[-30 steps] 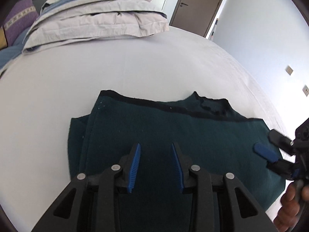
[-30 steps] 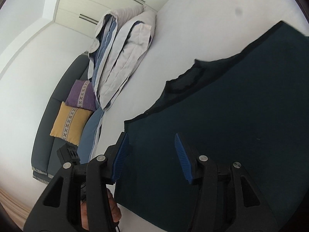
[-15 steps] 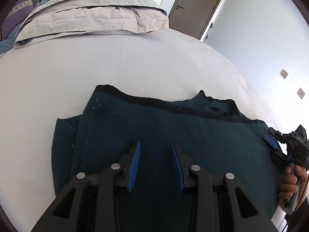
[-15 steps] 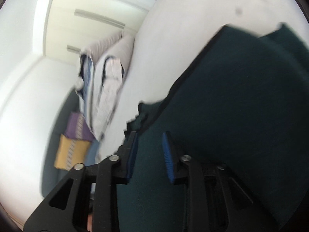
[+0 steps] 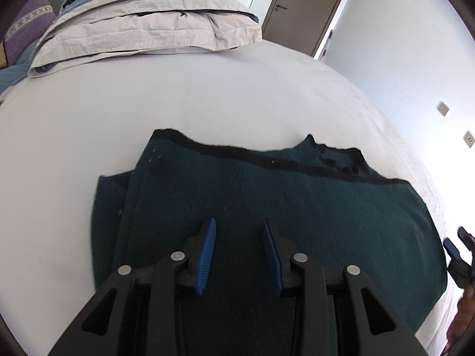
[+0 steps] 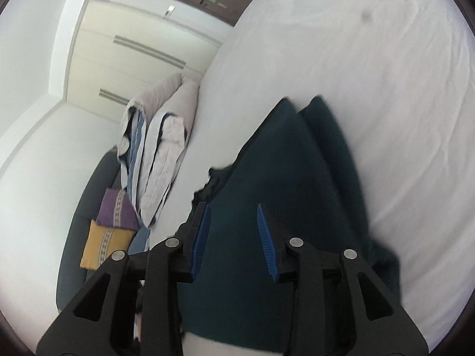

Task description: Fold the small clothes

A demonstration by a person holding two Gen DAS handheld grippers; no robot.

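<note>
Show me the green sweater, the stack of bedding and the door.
green sweater (image 5: 267, 195), left wrist view, middle of the top folded layer.
stack of bedding (image 5: 154, 29), left wrist view, front of the grey quilt.
door (image 5: 308, 9), left wrist view, centre of the brown panel.

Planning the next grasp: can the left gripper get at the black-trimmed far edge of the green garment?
Probably yes. The left gripper hovers open over the dark green garment, and nothing lies between it and the black-trimmed edge ahead. The right gripper is off to the side.
</note>
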